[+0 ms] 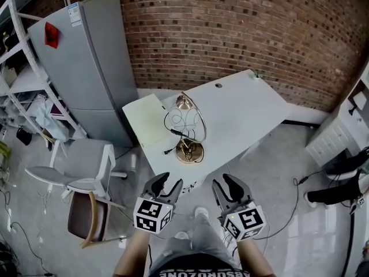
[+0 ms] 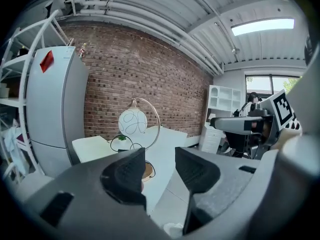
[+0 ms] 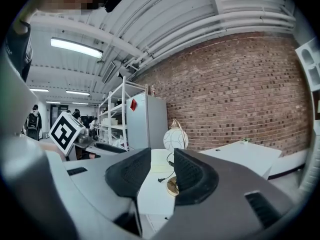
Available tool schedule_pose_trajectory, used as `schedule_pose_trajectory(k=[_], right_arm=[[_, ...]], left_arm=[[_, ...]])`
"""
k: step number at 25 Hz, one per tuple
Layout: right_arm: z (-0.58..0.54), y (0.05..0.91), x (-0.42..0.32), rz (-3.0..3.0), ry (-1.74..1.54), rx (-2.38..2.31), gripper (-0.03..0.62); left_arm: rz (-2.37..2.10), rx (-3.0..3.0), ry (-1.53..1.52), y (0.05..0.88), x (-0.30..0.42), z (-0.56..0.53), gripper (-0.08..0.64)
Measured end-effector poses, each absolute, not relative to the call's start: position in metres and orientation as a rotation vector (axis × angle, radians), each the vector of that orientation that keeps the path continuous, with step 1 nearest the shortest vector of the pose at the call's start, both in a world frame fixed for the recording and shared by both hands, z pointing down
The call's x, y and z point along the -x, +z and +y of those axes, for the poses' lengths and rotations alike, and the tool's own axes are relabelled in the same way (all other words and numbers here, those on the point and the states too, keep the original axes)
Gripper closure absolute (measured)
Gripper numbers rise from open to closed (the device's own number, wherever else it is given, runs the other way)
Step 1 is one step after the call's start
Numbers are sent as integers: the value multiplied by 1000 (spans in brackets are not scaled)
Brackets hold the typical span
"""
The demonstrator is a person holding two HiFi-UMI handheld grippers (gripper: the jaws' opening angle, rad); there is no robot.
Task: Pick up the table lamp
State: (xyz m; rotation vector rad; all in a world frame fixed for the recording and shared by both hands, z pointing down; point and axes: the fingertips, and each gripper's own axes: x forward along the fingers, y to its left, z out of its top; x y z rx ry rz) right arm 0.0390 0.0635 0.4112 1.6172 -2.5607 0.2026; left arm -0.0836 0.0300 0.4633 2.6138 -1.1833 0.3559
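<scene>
Table lamp (image 1: 187, 128) upright on the white table (image 1: 242, 105), close to the front edge near the left corner, just beside a pale mat (image 1: 144, 123). Black cord (image 1: 169, 150) lying at the round gold base. Left gripper (image 1: 168, 182) spread, pinching nothing, off the front edge, apart from the lamp. Right gripper (image 1: 226, 182) also spread and empty, beside it.

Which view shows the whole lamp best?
The head view: the lamp stands unobstructed on the table, with base, hoop and cord all visible from above. The left gripper view shows the globe side-on, but a finger hides part of the base. The right gripper view shows the same, smaller.
</scene>
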Motion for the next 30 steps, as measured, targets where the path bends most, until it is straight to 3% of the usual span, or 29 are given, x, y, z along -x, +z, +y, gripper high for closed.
schedule_pose_trajectory(k=[17,30], right_arm=[[-69,416,-60,-2620,208,-1472,471],[-167,416,-30,-2576,57,-1297,473]], left_arm=[[-1225,-2512,545,510,59,-75,387],[-1293,-2443,595,526,45,-117,387]])
